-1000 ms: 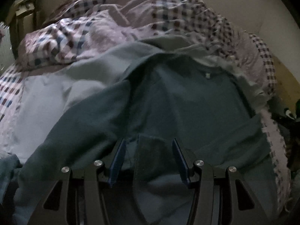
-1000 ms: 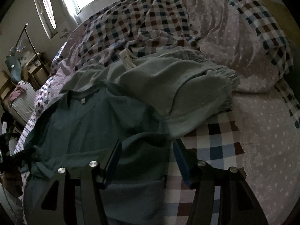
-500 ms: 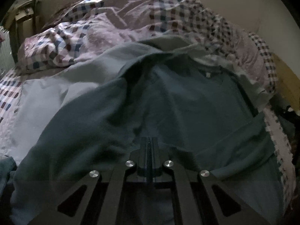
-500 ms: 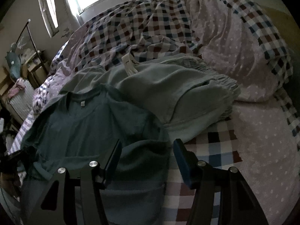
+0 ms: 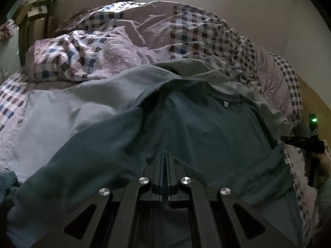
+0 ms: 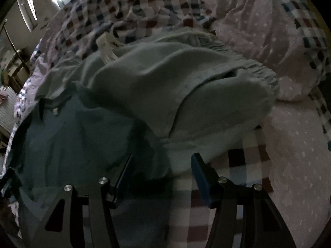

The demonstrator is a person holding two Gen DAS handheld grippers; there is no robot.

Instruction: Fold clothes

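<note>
**Shirt hem pinched, folding barely begun**

The teal shirt (image 5: 217,128) lies spread on the checked bed (image 6: 289,144), partly over the grey-green trousers (image 6: 175,86); nothing is folded yet. The left gripper (image 5: 164,155), spread a second ago, is now clamped on the shirt's near hem. The right gripper (image 6: 161,165), jaws apart and empty, has dropped closer to the shirt's right edge.

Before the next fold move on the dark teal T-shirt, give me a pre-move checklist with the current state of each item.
1. Left tool shut on the teal T-shirt: ok.
2. Right tool open, ready to grip: ok.
3. Shirt edge lies between the right tool's jaws: ok.
4. Right pads pressing cloth: not ok.
5. Grey-green garment apart from the shirt: not ok, they overlap.
6. Only one shirt layer pinched on the left: cannot tell.
</note>
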